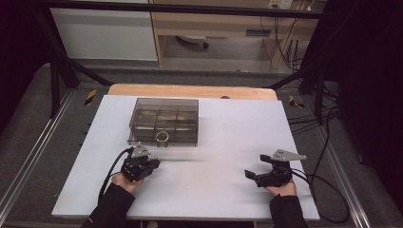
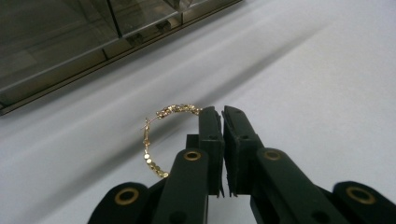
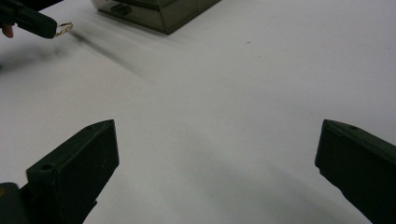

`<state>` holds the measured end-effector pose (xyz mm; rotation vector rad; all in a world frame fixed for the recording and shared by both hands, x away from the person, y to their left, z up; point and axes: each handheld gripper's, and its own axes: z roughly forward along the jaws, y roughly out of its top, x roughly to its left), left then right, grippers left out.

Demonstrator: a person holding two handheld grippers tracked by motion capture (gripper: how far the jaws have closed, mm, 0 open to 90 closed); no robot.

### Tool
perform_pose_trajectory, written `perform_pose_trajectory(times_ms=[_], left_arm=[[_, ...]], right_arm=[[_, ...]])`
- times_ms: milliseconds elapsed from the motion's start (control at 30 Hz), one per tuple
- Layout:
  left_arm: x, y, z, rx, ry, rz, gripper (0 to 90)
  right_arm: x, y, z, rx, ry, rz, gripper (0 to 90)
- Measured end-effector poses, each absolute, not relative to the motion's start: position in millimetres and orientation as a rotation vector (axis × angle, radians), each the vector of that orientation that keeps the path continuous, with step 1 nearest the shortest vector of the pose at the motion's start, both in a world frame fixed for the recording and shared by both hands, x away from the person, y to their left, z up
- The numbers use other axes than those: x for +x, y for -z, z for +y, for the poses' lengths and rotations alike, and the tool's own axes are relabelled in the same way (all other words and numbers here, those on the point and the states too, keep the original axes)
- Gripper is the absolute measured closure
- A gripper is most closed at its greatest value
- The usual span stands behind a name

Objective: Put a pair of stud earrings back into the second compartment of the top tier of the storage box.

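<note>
left gripper jaws pinch gold bracelet; right gripper wide

Left tongs: held in the person's left hand, dark sleeve entering from the bottom edge, jaws pointing forward and slightly rightward. In the left gripper view the two black jaws stand pressed nearly together, pinching a gold hoop earring at its rim. Right tongs: held in the right hand, low over the worktop, pointing leftward, jaws spread wide with nothing between them.
</note>
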<state>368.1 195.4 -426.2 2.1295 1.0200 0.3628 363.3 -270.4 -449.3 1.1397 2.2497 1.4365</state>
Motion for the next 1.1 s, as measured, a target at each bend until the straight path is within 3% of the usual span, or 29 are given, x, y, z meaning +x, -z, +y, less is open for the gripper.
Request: perform_pose_trajectory(times_ms=[1100], left_arm=[[356, 408, 205, 2.114, -0.395, 1.003, 85.5]], right_arm=[[364, 450, -270, 1.137, -1.43, 2.256, 0.5]])
